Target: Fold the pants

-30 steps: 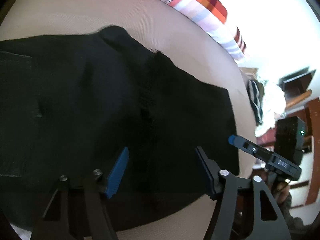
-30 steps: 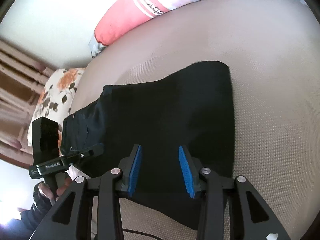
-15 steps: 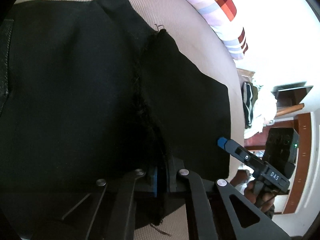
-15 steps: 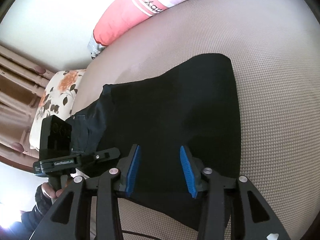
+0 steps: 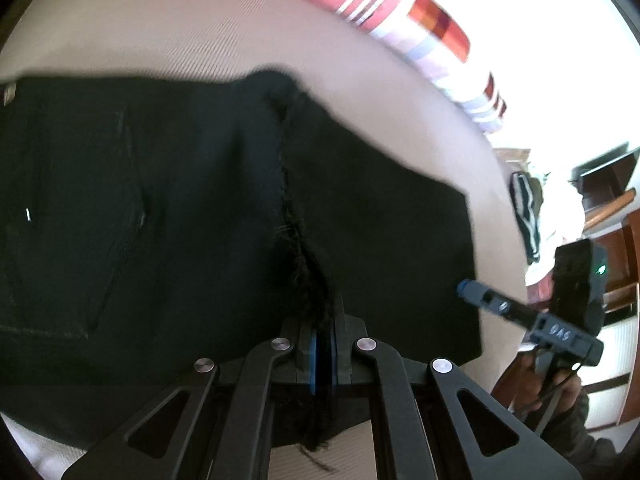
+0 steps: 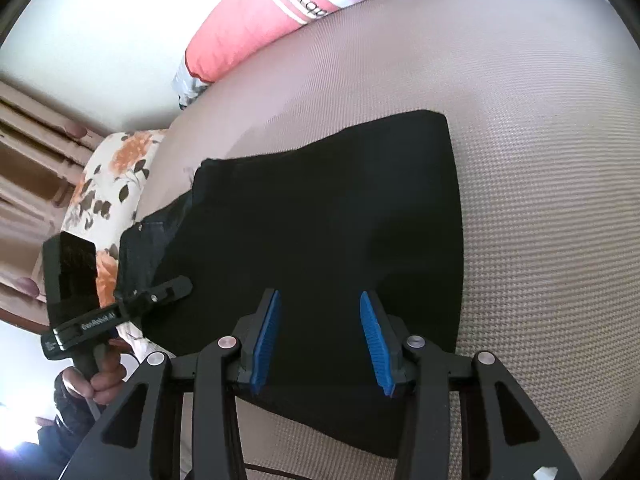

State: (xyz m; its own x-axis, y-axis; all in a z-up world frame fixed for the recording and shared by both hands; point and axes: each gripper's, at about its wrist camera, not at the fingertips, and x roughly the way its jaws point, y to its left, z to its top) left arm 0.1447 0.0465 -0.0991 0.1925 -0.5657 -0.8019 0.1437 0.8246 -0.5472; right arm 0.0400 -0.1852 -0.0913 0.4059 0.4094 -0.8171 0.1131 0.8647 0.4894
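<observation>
**On a woven beige bed, black trousers pinched at the seam**

On the ribbed beige mattress (image 6: pixel 540 160), black pants (image 6: pixel 320 208) lie flat, long axis running from the waistband at left to the hem at right. The left gripper (image 5: pixel 323 354) is clamped on their frayed seam; the right gripper (image 6: pixel 319 340) hovers, blue ribbed pads apart. The pants' near edge is hidden by both grippers' frames.

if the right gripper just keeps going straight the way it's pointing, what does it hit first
Most likely the black pants. The right gripper has its jaws open directly over the dark cloth, which fills the space ahead of them on the beige bed. Its height above the fabric is unclear.
</observation>
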